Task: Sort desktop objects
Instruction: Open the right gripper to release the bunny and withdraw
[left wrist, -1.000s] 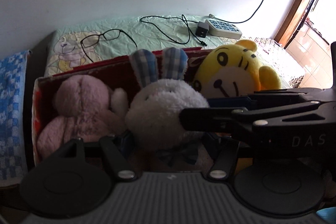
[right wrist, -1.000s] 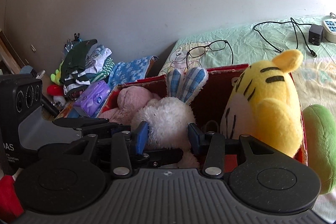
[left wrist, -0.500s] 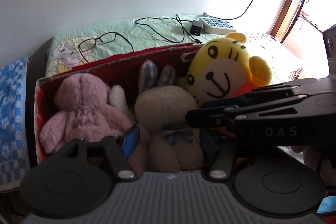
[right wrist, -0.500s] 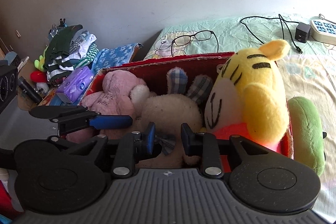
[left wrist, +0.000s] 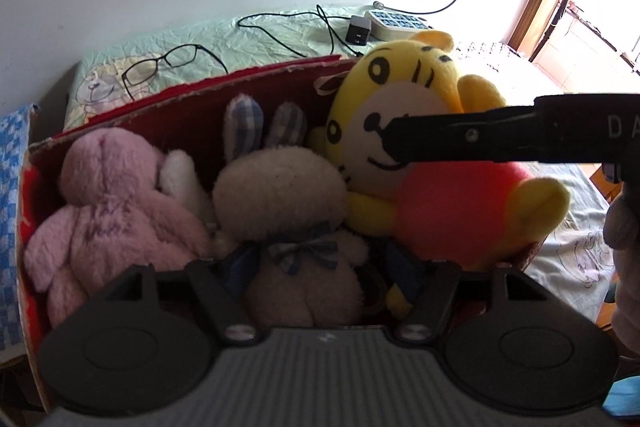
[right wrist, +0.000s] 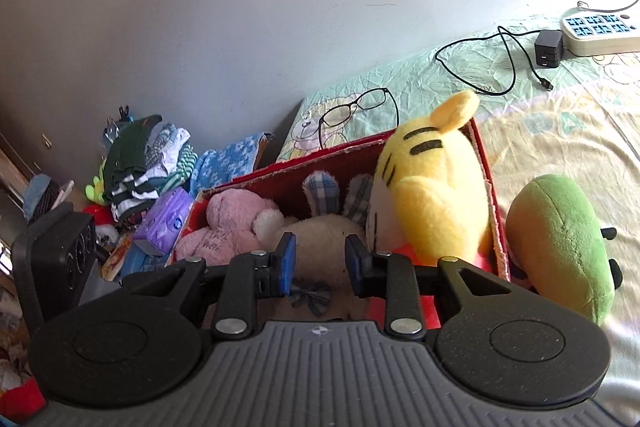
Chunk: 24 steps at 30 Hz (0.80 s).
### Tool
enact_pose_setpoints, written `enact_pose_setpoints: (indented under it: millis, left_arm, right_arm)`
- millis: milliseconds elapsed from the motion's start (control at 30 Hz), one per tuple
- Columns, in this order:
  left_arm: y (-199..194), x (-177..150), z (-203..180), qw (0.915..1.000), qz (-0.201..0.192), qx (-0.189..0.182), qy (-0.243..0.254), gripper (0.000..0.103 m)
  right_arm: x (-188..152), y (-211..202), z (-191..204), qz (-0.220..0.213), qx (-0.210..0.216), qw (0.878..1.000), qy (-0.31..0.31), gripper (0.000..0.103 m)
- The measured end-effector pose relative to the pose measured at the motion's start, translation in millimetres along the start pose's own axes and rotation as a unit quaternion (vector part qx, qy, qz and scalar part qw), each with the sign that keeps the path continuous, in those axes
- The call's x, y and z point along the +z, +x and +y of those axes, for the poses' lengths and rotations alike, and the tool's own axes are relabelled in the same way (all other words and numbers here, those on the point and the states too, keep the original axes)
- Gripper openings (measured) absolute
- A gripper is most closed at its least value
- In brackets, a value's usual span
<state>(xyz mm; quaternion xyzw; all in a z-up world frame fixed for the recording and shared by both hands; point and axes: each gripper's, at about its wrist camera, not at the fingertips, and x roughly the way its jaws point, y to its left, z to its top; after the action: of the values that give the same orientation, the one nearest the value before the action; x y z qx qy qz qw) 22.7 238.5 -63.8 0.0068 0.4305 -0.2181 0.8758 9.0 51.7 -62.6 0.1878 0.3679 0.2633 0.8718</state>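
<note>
A red cardboard box (left wrist: 248, 83) (right wrist: 320, 159) holds a pink plush (left wrist: 108, 203) (right wrist: 228, 223) on the left. A cream rabbit plush (left wrist: 280, 195) (right wrist: 320, 239) lies in the middle, and a yellow tiger plush (left wrist: 400, 95) (right wrist: 436, 187) is on the right. My left gripper (left wrist: 320, 267) straddles the rabbit's body. Its jaws are opening, with a gap showing on the right side. My right gripper (right wrist: 320, 263) hovers above the rabbit, narrowly open and holding nothing. Its finger (left wrist: 440, 143) crosses the tiger's face. A green plush (right wrist: 560, 243) lies on the bed just right of the box.
Glasses (left wrist: 160, 67) (right wrist: 356, 107), a charger with cable (left wrist: 358, 31) and a power strip (right wrist: 600, 35) lie on the bed behind the box. At the left are a clothes pile (right wrist: 140, 163), a purple pack (right wrist: 168, 223) and a blue checked towel (left wrist: 12, 187). A hand (left wrist: 624, 227) shows at the right.
The rabbit sank from upright above the rim down into the box between the pink plush and the tiger. My right gripper narrowed and pulled back upward. My left jaws spread.
</note>
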Motion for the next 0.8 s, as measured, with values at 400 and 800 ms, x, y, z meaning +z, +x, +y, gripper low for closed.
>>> enact_pose_setpoints:
  millis: [400, 800]
  left_arm:
    - [2, 10, -7, 0.9996, 0.003, 0.022, -0.016, 0.078]
    - [-7, 12, -23, 0.995, -0.003, 0.091, -0.04, 0.091]
  right_arm:
    - [-8, 0, -4, -0.018, -0.027, 0.999, -0.009, 0.025]
    - [-17, -9, -12, -0.019, -0.027, 0.999, 0.003, 0.021]
